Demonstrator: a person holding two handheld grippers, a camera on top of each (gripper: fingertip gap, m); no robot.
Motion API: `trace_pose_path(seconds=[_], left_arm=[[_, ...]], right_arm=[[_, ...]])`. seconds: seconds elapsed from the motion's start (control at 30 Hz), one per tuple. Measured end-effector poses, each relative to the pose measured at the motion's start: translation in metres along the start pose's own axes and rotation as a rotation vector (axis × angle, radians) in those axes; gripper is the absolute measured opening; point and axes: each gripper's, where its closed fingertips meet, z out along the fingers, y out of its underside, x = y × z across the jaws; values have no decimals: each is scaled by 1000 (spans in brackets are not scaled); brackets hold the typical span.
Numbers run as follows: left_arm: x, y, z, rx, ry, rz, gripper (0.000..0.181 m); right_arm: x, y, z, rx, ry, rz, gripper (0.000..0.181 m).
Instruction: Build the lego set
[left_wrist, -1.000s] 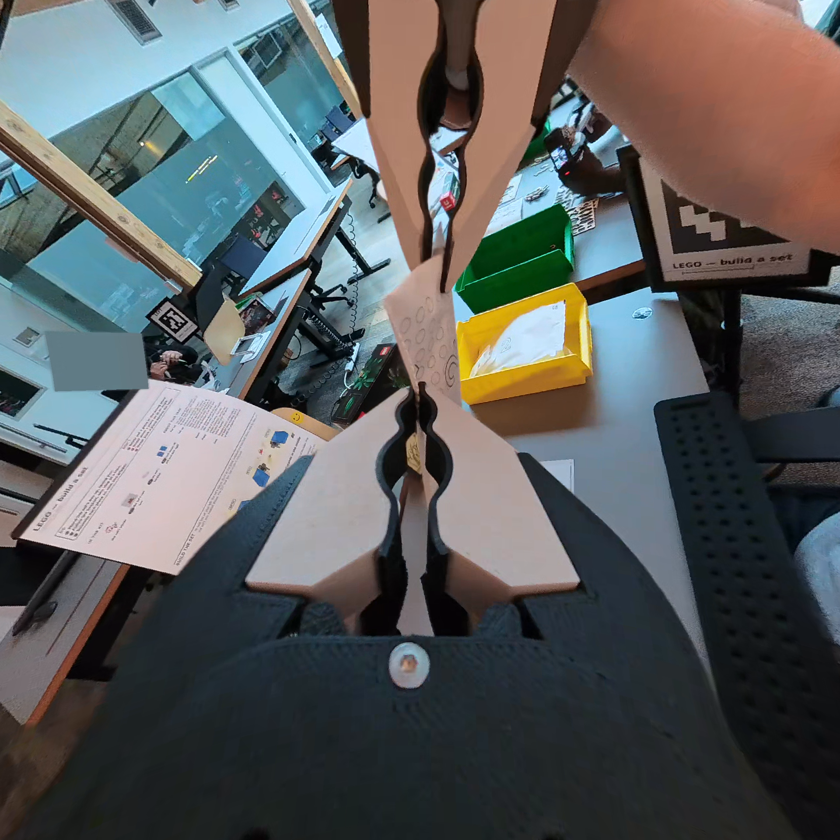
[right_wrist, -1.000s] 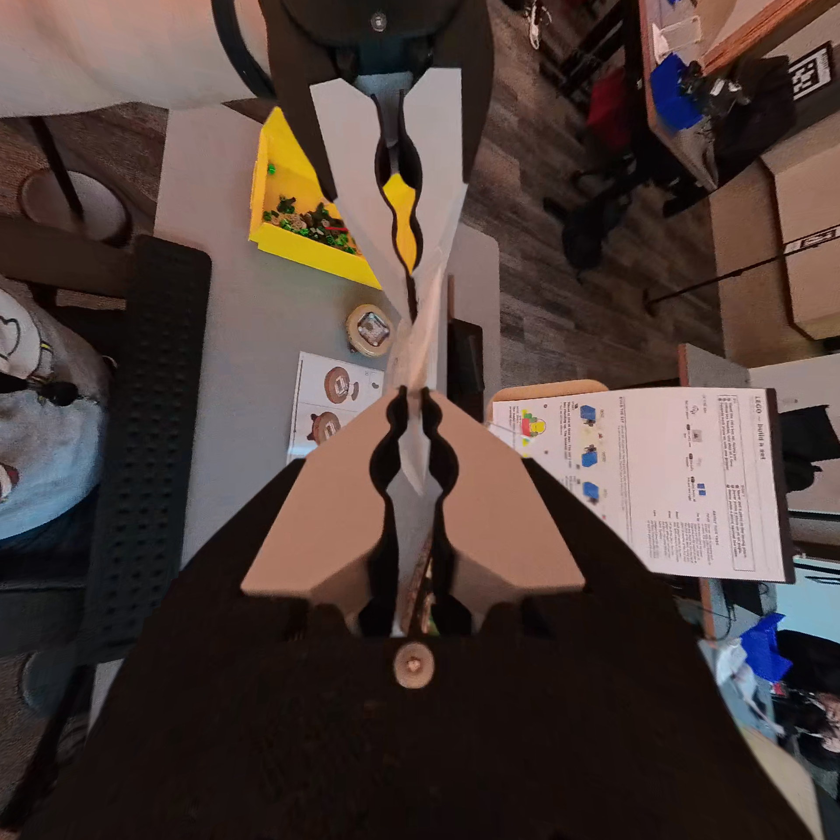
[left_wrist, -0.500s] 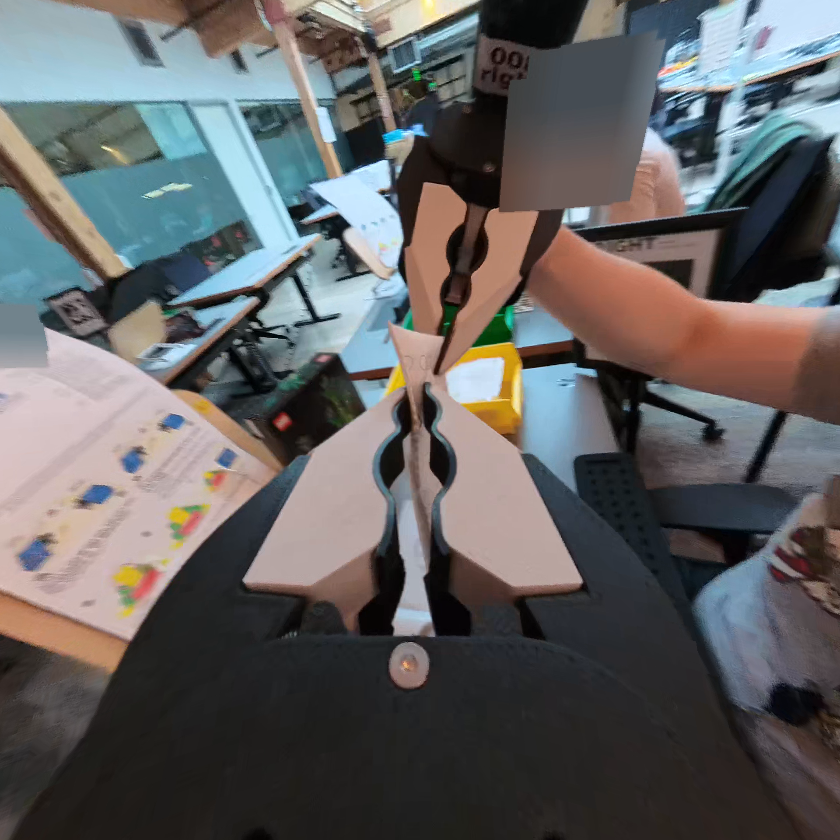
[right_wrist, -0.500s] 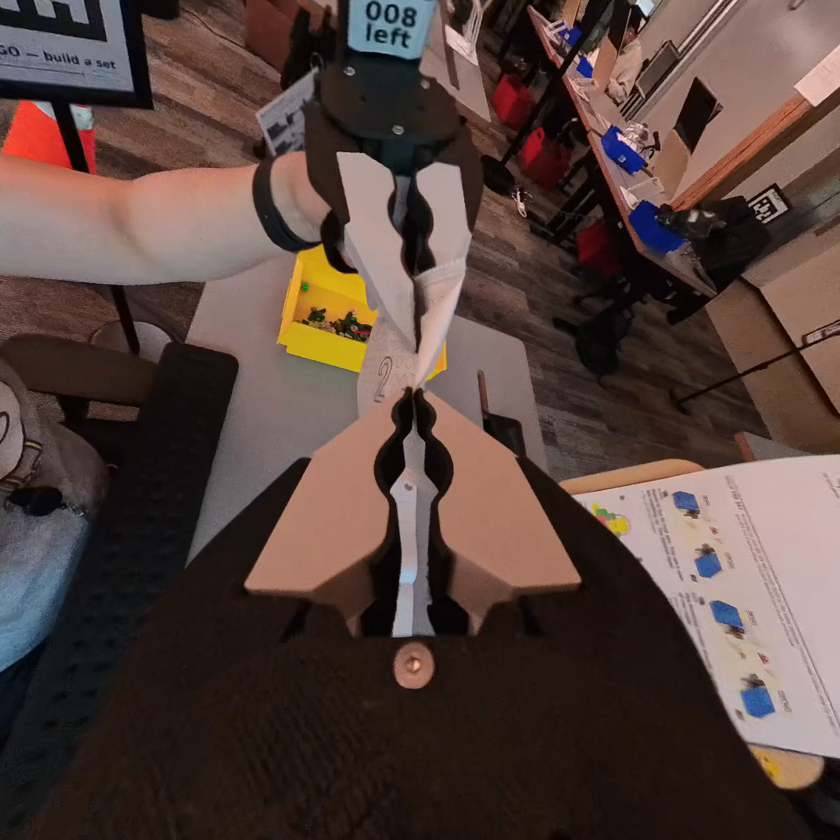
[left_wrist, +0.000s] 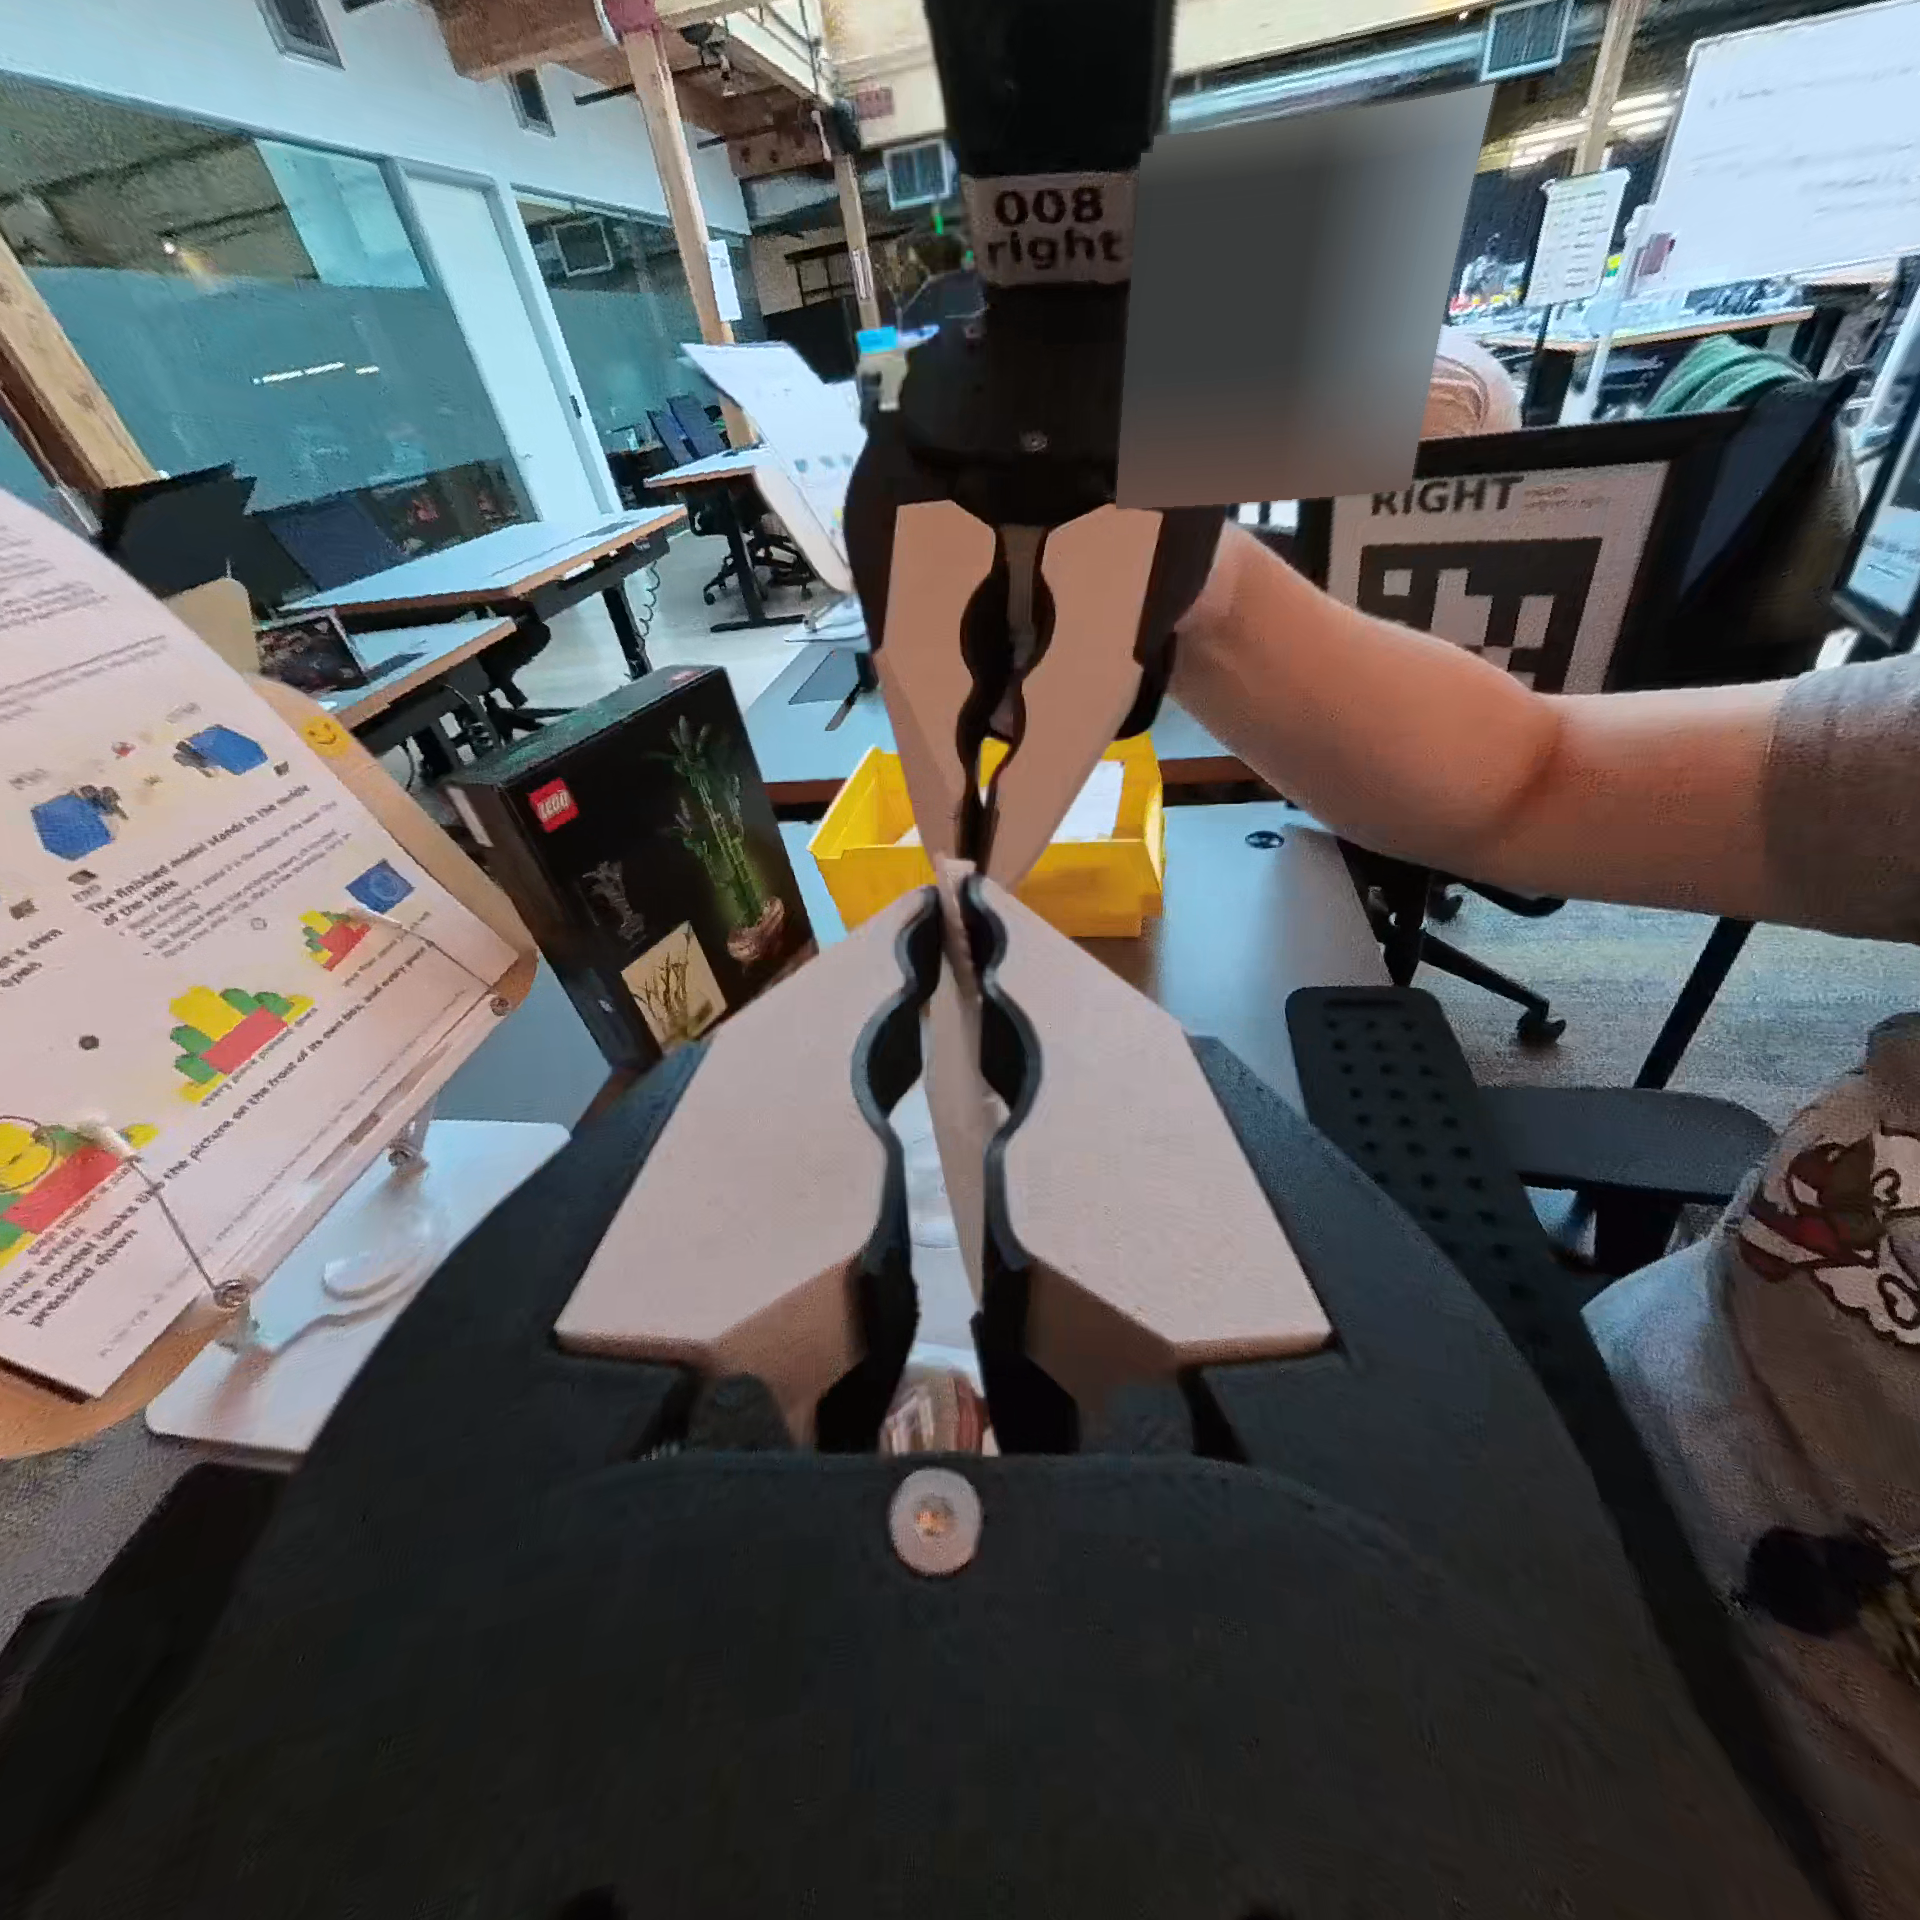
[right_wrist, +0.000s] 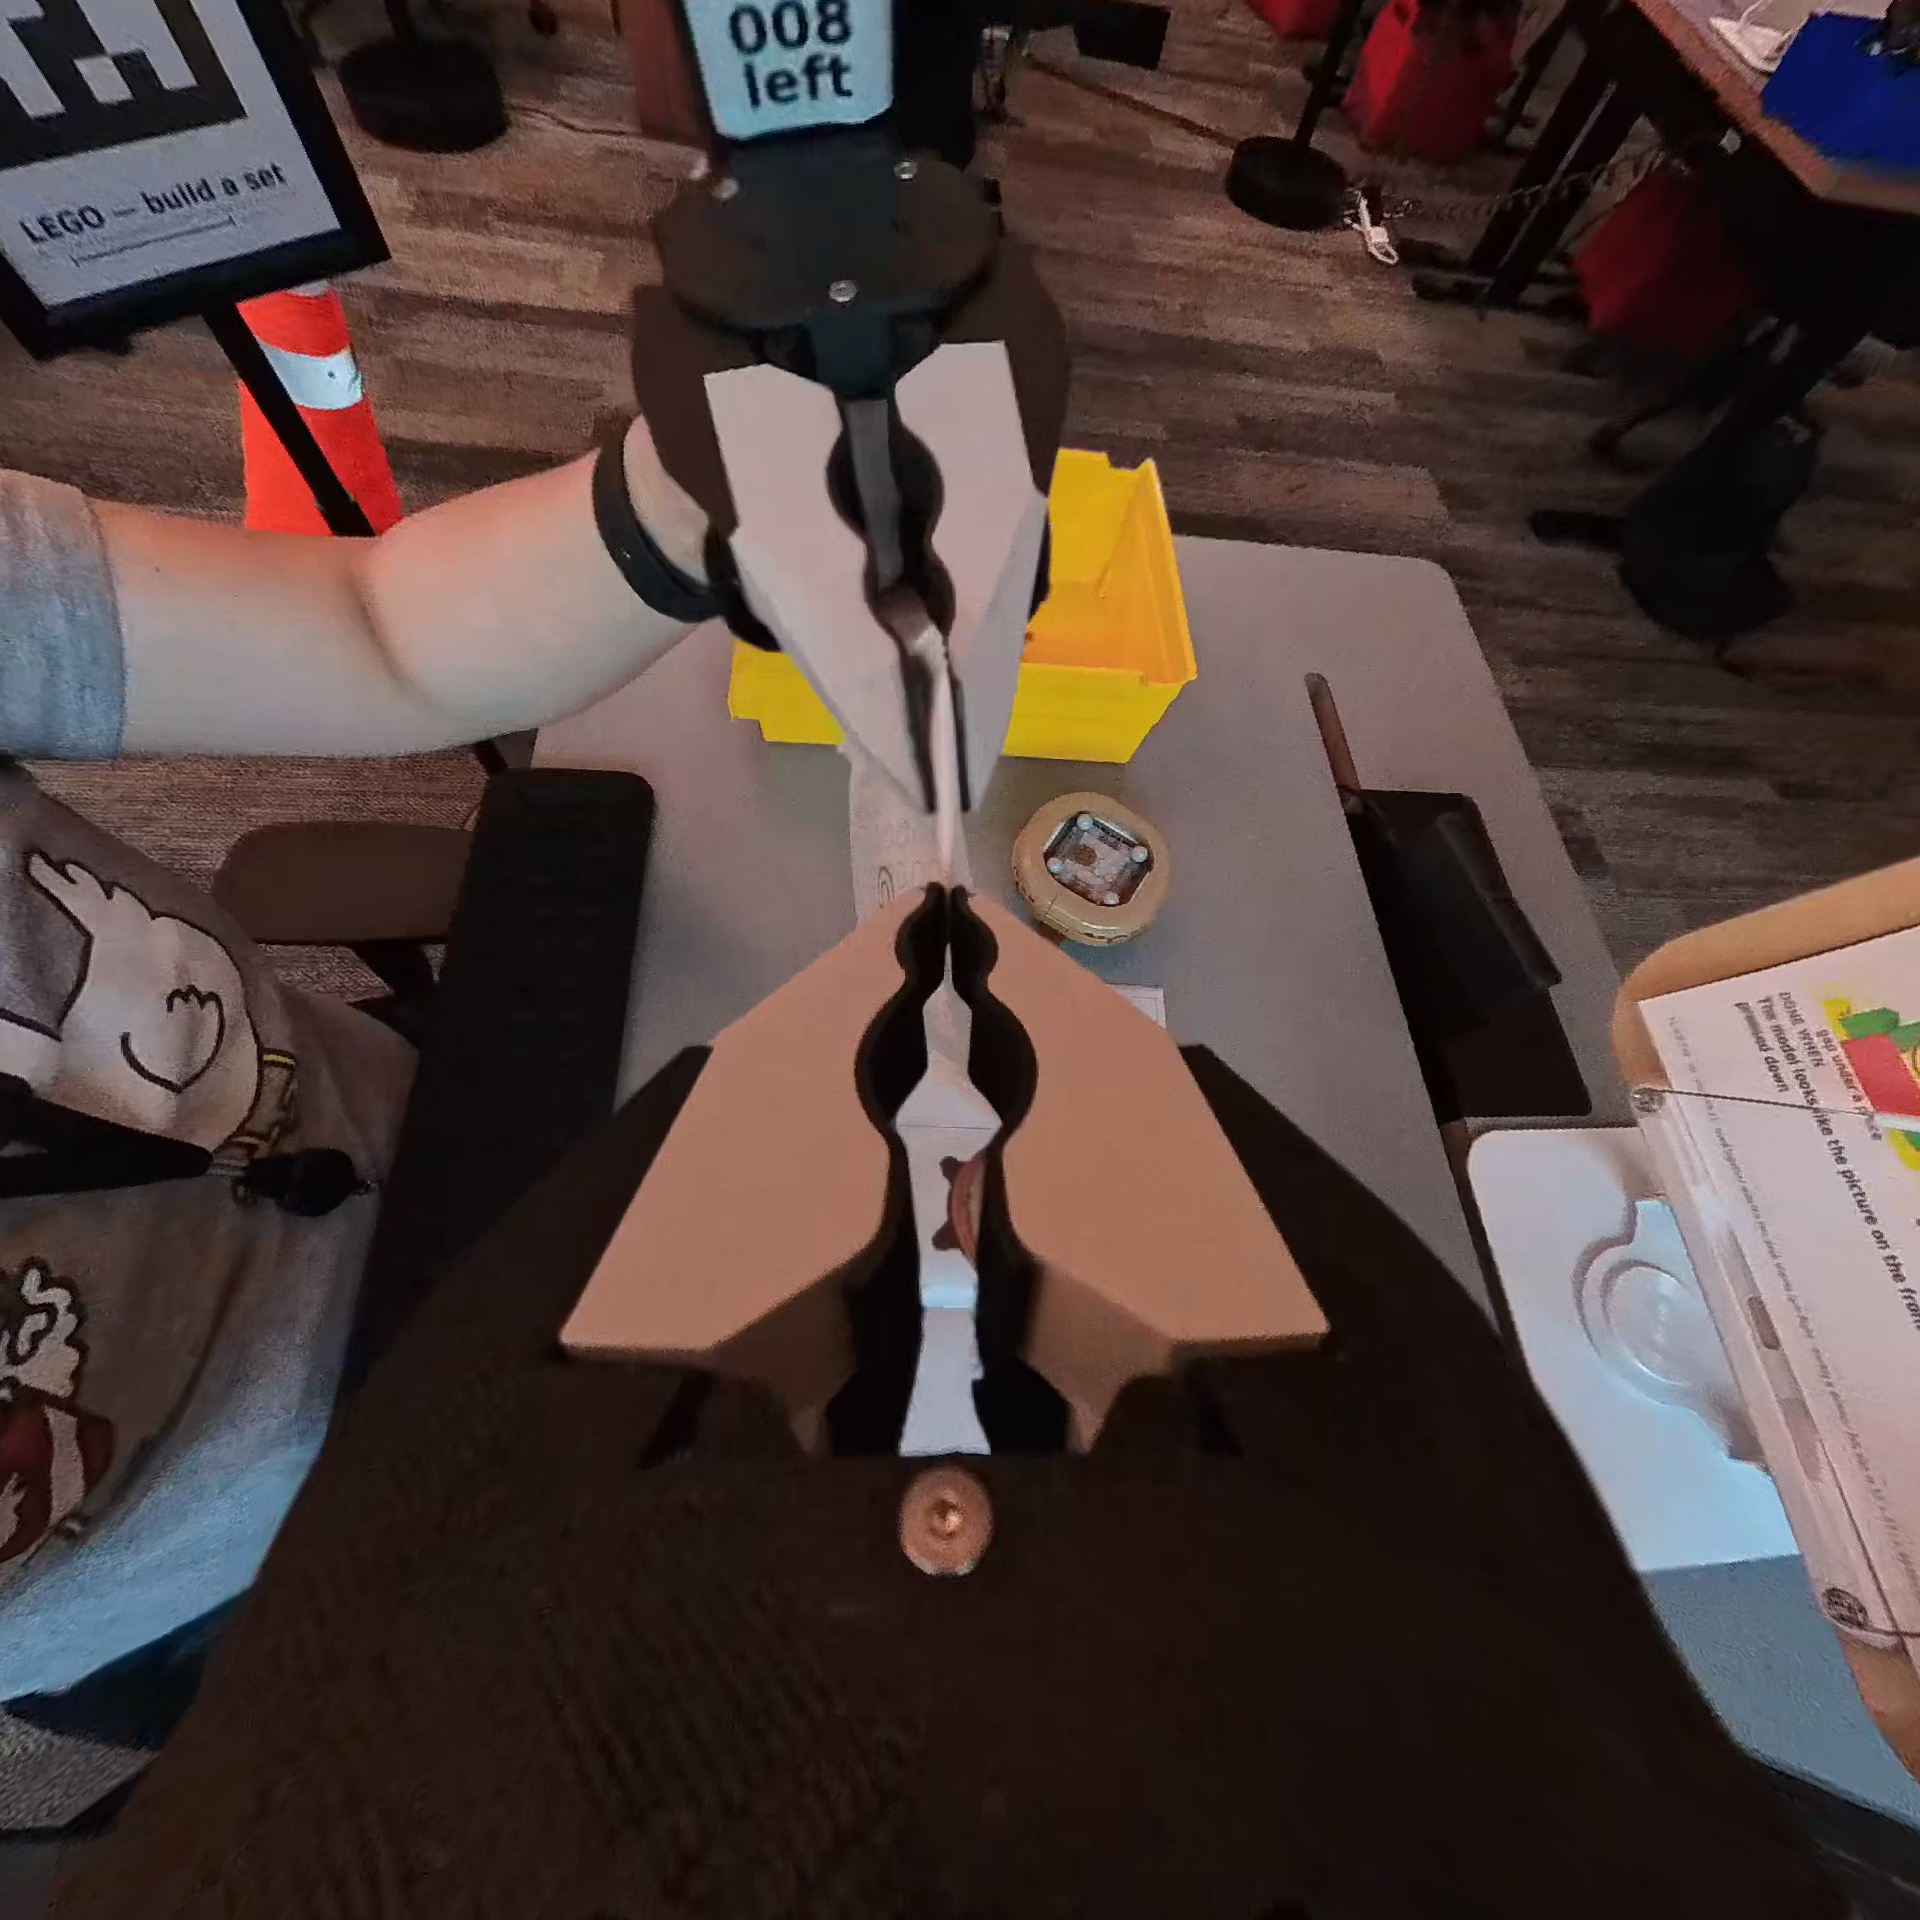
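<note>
A white paper parts bag (left_wrist: 958, 1101) is pinched between both grippers, held in the air above the grey table (right_wrist: 1278, 831). My left gripper (left_wrist: 958, 891) is shut on one edge of it. My right gripper (right_wrist: 948, 896) is shut on the opposite edge, and the bag (right_wrist: 888, 844) shows just beyond its tips. The two grippers face each other tip to tip, almost touching. A small round tan lego build (right_wrist: 1091, 868) sits on the table just right of the tips. An instruction booklet (right_wrist: 951, 1195) lies below the right gripper.
A yellow bin (right_wrist: 1101, 644) stands at the table's far side; another yellow bin (left_wrist: 1081, 883) shows behind the right gripper. A black lego box (left_wrist: 644, 862) stands upright. A propped instruction board (left_wrist: 208, 935) is nearby. A black chair armrest (left_wrist: 1392, 1122) flanks the table. My left and right fingertips are right by each other.
Both grippers swung with the bag from pointing sideways along the table to facing each other level. Their tips drew closer, so less of the bag spans between them.
</note>
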Motion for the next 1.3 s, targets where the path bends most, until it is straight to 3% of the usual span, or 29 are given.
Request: trace_pose_path(seconds=[0.13, 0.2, 0.3, 0.5, 0.6, 0.7, 0.77, 0.83, 0.9, 1.03, 1.17, 1.3], left_arm=[[-10, 8, 0, 1, -27, -34, 0], [-9, 9, -3, 19, -26, -24, 0], [-6, 14, -4, 16, 2, -28, 0], [-2, 30, 0, 5, 50, -54, 0], [-12, 48, -5, -11, 13, -152, 14], [-10, 57, -9, 60, 57, -220, 2], [-9, 71, -8, 37, 80, -247, 0], [-9, 86, -4, -8, 78, -261, 0], [-5, 98, 1, -62, 109, -275, 0], [-2, 121, 17, -184, 95, -227, 0], [3, 125, 24, -199, 117, -218, 0], [5, 126, 21, -201, 131, -203, 0]], right_arm=[[10, 8, 5, 42, 44, 36, 2], [16, 30, 6, -21, 49, 81, 13], [0, 36, 7, 41, -74, 117, 0], [-2, 53, 13, 67, -49, 96, 0], [2, 63, 18, 126, -1, 123, 0], [-1, 73, 25, 188, -13, 182, 0], [-4, 85, 34, 194, -43, 210, 0], [-12, 96, 39, 153, -107, 214, 4], [-5, 88, 38, 148, -69, 184, 25], [5, 61, 42, 14, -13, 72, 19], [2, 88, 52, -328, -81, 38, 5], [-2, 92, 55, -367, -107, 17, 0]])
